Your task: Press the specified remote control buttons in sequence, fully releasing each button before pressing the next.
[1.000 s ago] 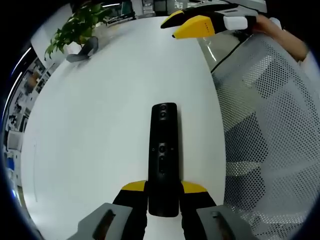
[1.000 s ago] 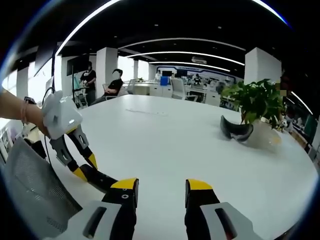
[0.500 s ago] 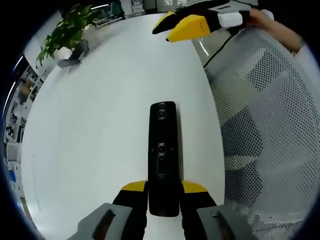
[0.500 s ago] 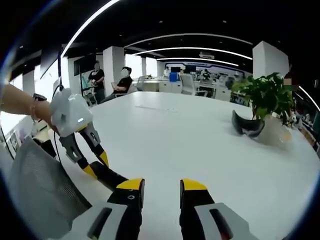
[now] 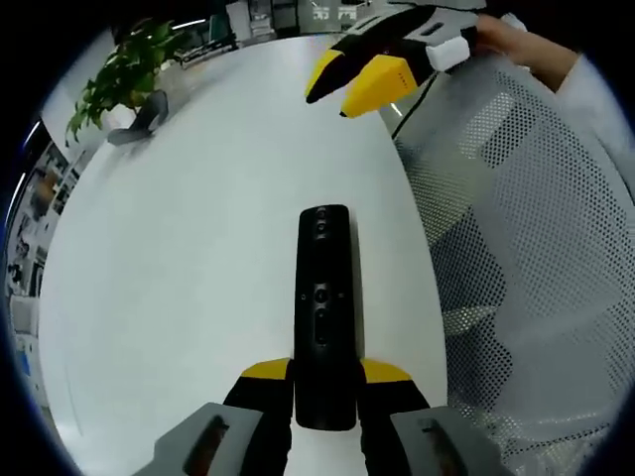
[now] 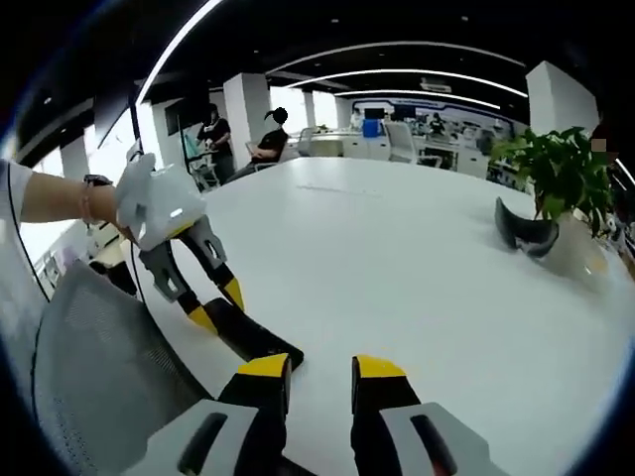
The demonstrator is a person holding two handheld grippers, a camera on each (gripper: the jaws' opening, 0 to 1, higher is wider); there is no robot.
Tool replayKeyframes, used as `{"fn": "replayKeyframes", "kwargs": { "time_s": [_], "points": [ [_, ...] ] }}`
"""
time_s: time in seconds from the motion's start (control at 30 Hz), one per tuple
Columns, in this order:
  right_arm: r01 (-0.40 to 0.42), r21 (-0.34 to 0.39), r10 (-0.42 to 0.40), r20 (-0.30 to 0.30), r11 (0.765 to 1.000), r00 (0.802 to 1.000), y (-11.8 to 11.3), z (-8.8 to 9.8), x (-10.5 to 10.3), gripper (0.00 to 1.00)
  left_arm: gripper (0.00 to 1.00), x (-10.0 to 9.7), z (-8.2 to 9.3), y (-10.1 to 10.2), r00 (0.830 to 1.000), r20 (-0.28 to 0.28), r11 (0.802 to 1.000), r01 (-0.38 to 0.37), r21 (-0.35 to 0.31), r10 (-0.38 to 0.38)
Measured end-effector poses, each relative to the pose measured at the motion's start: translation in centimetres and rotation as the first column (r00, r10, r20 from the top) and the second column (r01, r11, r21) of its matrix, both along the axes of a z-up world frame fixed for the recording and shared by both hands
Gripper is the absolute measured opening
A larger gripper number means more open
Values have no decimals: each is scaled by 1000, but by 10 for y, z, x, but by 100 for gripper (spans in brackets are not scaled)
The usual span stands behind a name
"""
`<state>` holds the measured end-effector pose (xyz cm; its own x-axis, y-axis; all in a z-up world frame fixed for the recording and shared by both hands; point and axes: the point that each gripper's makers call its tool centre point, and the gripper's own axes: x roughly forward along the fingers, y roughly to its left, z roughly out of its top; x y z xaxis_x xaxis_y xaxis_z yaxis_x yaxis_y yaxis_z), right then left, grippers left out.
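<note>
You are clamping the remote control between your left gripper jaws; your right gripper, nearly closed and empty, is hovering beyond it, so no button looks pressed yet.

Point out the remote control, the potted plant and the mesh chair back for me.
remote control (image 5: 324,307), left gripper view, on its middle button cluster.
potted plant (image 6: 558,177), right gripper view, on its green leaves.
mesh chair back (image 5: 526,248), left gripper view, on the perforated white mesh.
</note>
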<state>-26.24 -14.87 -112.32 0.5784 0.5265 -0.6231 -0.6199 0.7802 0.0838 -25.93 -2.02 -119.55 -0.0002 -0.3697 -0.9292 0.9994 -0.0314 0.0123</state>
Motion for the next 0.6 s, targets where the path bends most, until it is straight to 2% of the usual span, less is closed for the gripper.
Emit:
{"fn": "replayKeyframes", "kwargs": {
  "time_s": [0.13, 0.3, 0.37, 0.47, 0.53, 0.57, 0.6],
  "points": [
    [-87, -57, 86, -12, 995, 996, 4, -2, 2, 15, 24, 0, 0, 0, 1000, -2, 1000, 11, -6, -11],
    [-212, -92, 207, -62, 973, 977, 16, -16, 9, 7, 24, 0, 0, 0, 1000, -2, 1000, 8, -13, -8],
    [-299, -138, 287, -100, 944, 953, 22, -26, 9, 5, 24, 0, 0, 0, 1000, -2, 1000, -2, -21, 2],
    [-368, -150, 348, -141, 918, 927, 28, -34, 7, 0, 24, 1, 0, 1, 1000, -4, 999, -17, -39, 17],
    [-417, -146, 392, -170, 897, 904, 34, -38, 4, 0, 24, 0, 1, 2, 1000, -3, 998, -24, -56, 24],
    [-426, -147, 399, -179, 893, 899, 36, -40, 3, 0, 24, 1, 1, 2, 1000, -4, 998, -28, -60, 28],
    [-455, -158, 423, -197, 877, 884, 37, -43, 1, 0, 24, 1, 1, 2, 999, -5, 998, -32, -62, 32]
  ]
}}
